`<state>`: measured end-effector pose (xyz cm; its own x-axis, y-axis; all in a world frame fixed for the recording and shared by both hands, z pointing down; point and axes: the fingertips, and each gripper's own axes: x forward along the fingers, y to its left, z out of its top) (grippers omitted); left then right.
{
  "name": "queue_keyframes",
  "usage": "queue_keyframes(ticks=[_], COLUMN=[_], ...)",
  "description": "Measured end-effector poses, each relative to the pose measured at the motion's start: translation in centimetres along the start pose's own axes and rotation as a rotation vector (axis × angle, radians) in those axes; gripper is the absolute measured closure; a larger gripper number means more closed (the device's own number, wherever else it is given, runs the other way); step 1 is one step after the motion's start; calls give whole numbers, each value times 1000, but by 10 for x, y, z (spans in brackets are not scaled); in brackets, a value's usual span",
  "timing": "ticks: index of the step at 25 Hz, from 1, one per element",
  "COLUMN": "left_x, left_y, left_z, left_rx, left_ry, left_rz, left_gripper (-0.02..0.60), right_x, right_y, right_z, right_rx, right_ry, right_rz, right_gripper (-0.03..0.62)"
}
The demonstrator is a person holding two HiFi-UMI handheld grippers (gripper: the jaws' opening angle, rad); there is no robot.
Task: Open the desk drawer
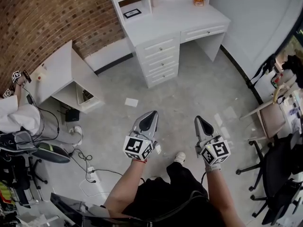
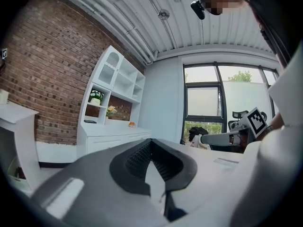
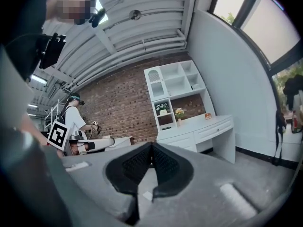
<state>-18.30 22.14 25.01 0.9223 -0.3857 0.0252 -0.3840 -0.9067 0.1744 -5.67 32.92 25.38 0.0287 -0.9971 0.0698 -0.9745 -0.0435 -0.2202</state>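
Head view, nearest first: both forearms reach forward over black clothing, and one white shoe [image 1: 179,157] stands on the grey concrete floor [image 1: 199,93].

- Left gripper [image 1: 150,115], grey shell with a black-and-white marker cube: held over the floor, pointing towards the desk. Its own view shows the black ribbed pads brought together at the tips with nothing between them.
- Right gripper [image 1: 200,121], same build: held level with the left one and a little apart from it. Its jaws also meet at the tips and hold nothing.
- A small white paper scrap [image 1: 131,102] lies on the floor ahead of the grippers.
- White wooden desk [image 1: 175,18]: stands well ahead of both grippers, against the red brick wall [image 1: 42,18].
- Column of three white drawers with small knobs [image 1: 161,56]: under the desk's left half, all fronts flush.
- Wide shallow white drawer [image 1: 204,31]: under the right half, also shut. Neither gripper touches the desk.
- A small orange object [image 1: 199,1] sits on the desktop.
- Left edge of the view: a second person in a white sleeve [image 1: 16,115] beside a low white cabinet [image 1: 57,70].
- Right edge of the view: a black office chair [image 1: 279,174].
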Motion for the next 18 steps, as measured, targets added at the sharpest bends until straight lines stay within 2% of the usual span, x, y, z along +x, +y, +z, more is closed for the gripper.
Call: queue_keyframes(ticks=[11,18], left_x=[70,95], left_y=[14,12], left_z=[-4,-13], left_rx=[-11,-28], left_ry=[-21,-17], left_rz=[105,124], left_gripper=[583,584], right_x=[48,62], right_y=[-62,-90], right_z=[14,9], right_rx=[-13,11], right_ry=[21,31], right_rz=[95,112], right_gripper=[594,594])
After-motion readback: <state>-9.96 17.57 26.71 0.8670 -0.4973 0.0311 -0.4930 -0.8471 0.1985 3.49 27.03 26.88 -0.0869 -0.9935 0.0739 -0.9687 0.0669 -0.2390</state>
